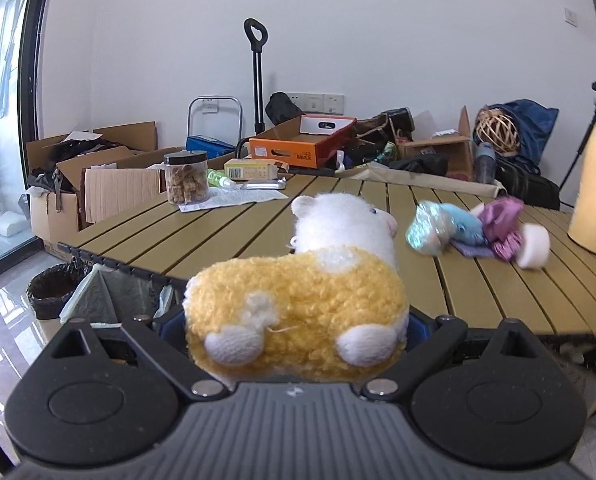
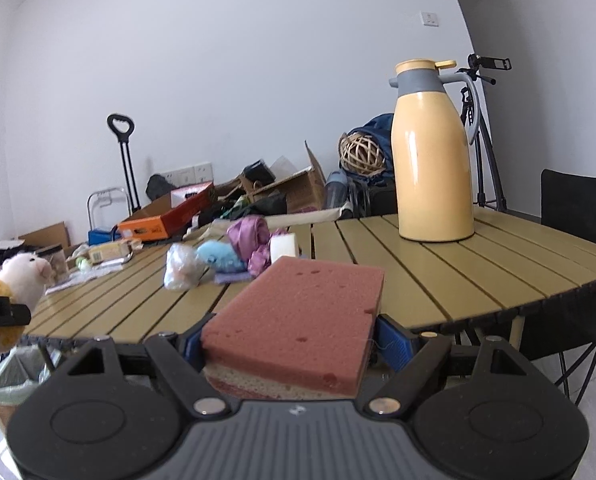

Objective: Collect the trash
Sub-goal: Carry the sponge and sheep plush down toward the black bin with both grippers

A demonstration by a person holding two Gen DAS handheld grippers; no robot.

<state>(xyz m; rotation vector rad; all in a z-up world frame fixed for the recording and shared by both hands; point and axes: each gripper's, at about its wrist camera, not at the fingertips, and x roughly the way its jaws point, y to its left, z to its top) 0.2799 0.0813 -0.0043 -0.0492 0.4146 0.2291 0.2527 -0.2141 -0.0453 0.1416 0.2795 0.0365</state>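
We hold a yellow-and-white plush sheep (image 1: pixel 298 300) clenched in the left gripper (image 1: pixel 298 344) and a reddish-brown rectangular sponge (image 2: pixel 298 320) in the right gripper (image 2: pixel 293 344), both at the near edge of the slatted desk (image 2: pixel 458 272). Next, we judge, each goes to the lined bin (image 1: pixel 109 296) below the near-left corner.

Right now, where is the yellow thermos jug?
The yellow thermos jug stands upright on the slatted table, right of centre in the right wrist view, beyond the sponge and in front of the tripod.
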